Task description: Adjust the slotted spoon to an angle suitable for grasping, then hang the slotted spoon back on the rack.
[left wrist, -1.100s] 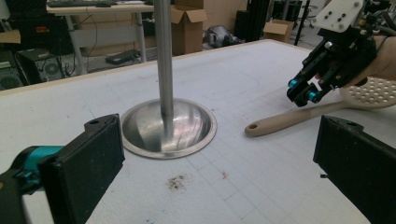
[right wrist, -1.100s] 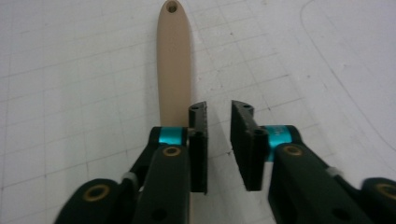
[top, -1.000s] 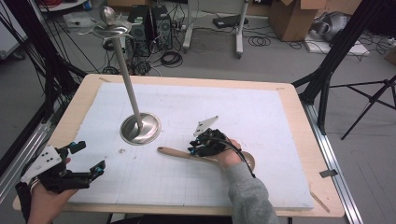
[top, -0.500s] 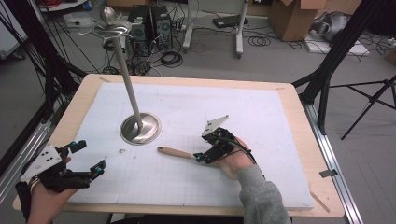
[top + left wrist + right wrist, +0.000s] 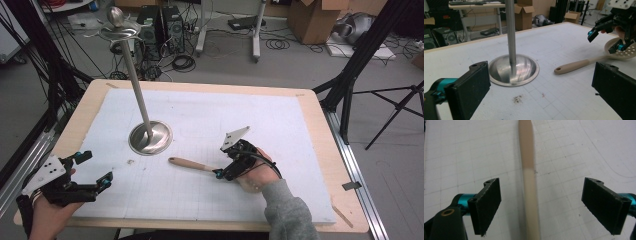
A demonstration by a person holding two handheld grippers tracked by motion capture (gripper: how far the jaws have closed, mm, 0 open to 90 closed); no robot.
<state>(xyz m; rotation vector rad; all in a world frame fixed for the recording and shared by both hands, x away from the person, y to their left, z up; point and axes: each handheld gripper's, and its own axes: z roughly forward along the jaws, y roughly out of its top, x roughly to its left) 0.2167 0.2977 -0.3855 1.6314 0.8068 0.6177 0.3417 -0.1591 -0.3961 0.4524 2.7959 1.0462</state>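
Spoon count is one: a slotted spoon [image 5: 192,164] lies flat on the white mat [image 5: 200,115], just right of the single metal stand [image 5: 150,137] with its round base and one pole. Two grippers work the table. The right gripper [image 5: 541,205] has just been opening; its jaws stand spread with the handle between them, pads clear of it. The left gripper [image 5: 92,170], jaws wide, holds nothing near the front-left corner. Its own view reveals the perforated bowl [image 5: 624,50], seemingly under the other gripper.
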